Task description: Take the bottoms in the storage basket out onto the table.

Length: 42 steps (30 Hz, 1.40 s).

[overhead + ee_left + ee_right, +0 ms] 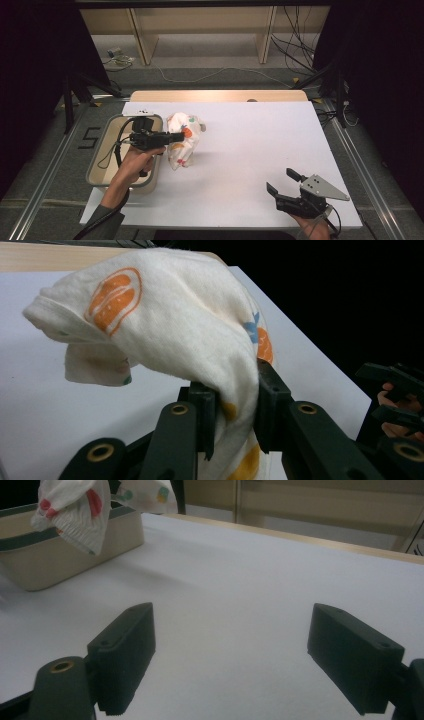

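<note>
The left gripper (172, 136) has its two black jaws clenched on a cream-white cloth printed with orange, red and blue shapes (184, 140), a fold of it squeezed between the pads in the left gripper view (235, 415) while the rest drapes up and over to about ten o'clock of the jaws. In the high view the cloth hangs bunched at the white table sheet (250, 150), just at three o'clock of the beige rectangular plastic bin (100, 172) (whether its lower end touches the sheet is hard to tell). The right gripper (282, 182) sits well apart toward five o'clock of the cloth, near the table's front edge, jaws spread wide with nothing between them (230, 660), only bare white sheet
</note>
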### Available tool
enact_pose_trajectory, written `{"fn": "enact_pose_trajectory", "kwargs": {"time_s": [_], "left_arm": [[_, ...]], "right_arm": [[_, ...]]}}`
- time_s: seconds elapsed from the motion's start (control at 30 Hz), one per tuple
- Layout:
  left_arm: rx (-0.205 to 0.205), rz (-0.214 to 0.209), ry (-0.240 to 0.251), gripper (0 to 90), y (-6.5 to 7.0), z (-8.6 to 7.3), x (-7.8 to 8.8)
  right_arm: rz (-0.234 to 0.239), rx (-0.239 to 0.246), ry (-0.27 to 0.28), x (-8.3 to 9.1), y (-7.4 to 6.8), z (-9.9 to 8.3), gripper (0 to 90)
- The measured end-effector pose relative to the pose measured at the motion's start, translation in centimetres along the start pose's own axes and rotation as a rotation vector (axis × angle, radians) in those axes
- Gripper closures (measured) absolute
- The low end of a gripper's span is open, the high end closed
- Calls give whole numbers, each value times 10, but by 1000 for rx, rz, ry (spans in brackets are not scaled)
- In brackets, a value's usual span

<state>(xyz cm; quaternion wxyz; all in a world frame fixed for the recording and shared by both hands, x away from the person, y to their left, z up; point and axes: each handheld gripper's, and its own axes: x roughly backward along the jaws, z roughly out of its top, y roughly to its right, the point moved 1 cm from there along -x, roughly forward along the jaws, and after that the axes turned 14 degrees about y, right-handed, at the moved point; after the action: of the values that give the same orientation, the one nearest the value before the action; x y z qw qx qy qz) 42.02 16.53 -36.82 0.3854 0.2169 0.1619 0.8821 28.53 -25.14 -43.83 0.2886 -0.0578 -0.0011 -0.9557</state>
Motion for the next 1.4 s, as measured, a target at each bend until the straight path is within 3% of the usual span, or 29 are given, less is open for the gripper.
{"fn": "enact_pose_trajectory", "kwargs": {"time_s": [0.7,0.97,1.4], "left_arm": [[-19,-4,-36,737,10,-4,-19],[-39,-22,-70,737,17,-8,-32],[-37,-42,-122,737,26,-19,-56]], "right_arm": [[-2,-7,-3,0,1,0,201],[-2,-7,-3,0,1,0,200],[-2,-6,-4,0,1,-1,200]]}}
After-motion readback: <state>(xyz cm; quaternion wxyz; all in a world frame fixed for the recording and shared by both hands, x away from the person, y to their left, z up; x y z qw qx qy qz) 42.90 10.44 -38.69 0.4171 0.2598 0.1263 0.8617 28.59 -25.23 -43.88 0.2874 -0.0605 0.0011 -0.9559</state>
